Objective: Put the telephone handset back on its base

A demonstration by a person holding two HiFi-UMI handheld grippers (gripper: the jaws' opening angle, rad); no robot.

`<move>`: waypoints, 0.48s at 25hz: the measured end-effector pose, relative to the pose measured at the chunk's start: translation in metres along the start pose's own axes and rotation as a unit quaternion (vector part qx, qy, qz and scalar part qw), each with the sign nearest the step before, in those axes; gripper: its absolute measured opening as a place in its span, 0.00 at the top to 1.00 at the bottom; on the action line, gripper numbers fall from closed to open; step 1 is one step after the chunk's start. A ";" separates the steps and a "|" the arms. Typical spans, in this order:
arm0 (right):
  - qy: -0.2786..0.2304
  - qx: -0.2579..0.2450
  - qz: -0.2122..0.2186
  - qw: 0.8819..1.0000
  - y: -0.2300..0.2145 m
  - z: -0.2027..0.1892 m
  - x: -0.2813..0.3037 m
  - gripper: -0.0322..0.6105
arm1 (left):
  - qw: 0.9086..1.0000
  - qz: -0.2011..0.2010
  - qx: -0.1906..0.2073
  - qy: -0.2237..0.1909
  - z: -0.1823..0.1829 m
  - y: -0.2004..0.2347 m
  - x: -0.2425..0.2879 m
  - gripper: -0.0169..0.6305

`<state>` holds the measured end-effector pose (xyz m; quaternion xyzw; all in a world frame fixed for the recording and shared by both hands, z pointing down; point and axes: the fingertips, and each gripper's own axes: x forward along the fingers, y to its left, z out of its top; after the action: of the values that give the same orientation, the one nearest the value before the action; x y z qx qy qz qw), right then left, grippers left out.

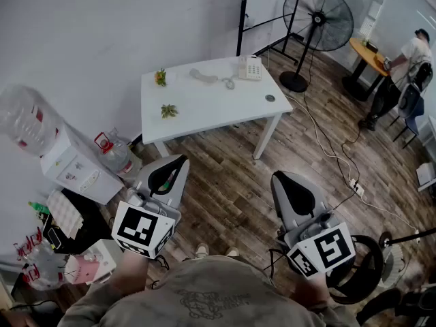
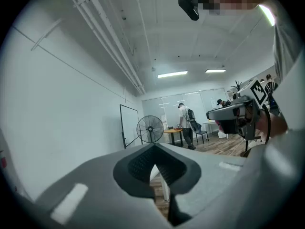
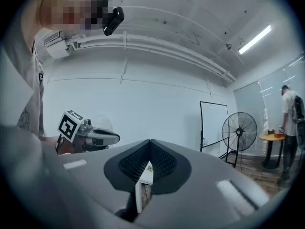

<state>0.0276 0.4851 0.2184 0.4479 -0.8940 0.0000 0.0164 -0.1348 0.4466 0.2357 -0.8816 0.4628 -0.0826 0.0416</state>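
Observation:
The white telephone base stands at the far right corner of a white table across the room. Its handset lies off the base, on the tabletop to its left, joined by a coiled cord. Both grippers are held close to the person, well short of the table. The left gripper is shut with nothing in it, and so is the right gripper. In the gripper views the left gripper and the right gripper show jaws pressed together.
Two small plants and a small round object sit on the table. A standing fan is behind it. A water dispenser and a bottle stand at left. A cable crosses the wooden floor. A person stands far right.

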 end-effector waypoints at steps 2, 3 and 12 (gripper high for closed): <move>0.000 0.000 -0.002 1.000 0.000 0.000 0.000 0.91 | 1.000 -0.002 0.002 -0.002 -0.002 -0.001 0.000 0.97; -0.001 0.003 -0.003 1.000 -0.001 0.000 -0.001 0.91 | 1.000 -0.002 0.003 -0.003 -0.003 -0.002 0.000 0.97; -0.023 0.063 -0.007 0.998 -0.018 -0.003 -0.017 0.91 | 1.000 -0.007 0.007 0.000 -0.001 -0.019 0.005 0.97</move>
<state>0.0523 0.4884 0.2206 0.4543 -0.8891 0.0461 -0.0326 -0.1164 0.4533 0.2402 -0.8845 0.4562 -0.0862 0.0467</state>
